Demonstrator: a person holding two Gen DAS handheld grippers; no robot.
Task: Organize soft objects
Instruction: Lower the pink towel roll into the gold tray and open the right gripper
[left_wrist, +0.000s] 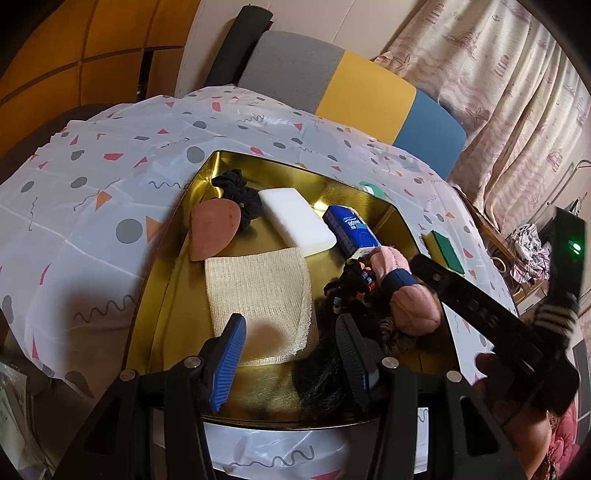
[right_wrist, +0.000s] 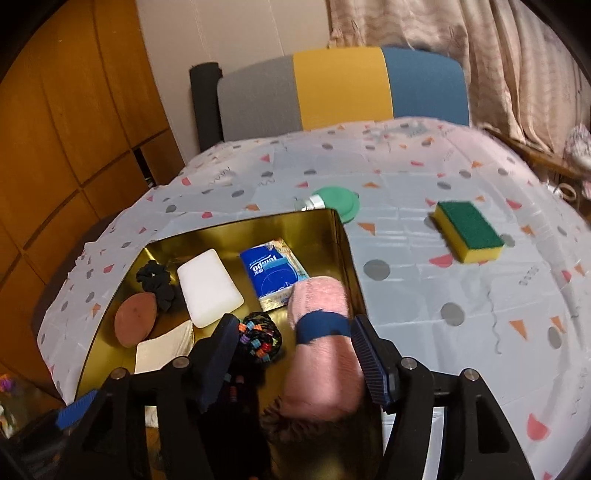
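A table draped in a white patterned cloth (right_wrist: 424, 295) is seen before a grey, yellow and blue chair back, with curtains to the right. The right gripper (right_wrist: 293, 350) is held wide open over the near right corner of the gold tray (right_wrist: 347, 258); a pink plush piece with a navy band (right_wrist: 321, 332) lies between its fingers, and whether it is touched cannot be told. The left gripper (left_wrist: 290, 345) is likewise parted and empty above a folded gauze cloth (left_wrist: 258, 288).

The green-and-yellow sponge (right_wrist: 467, 232) is still outside the tray, ahead and to the right of the right gripper, its long axis running diagonally; that hand is judged the nearer. Bare cloth surrounds it, so approach looks free, though the tray wall stands between. A green round item (right_wrist: 338, 203) is also left behind the tray's far corner.
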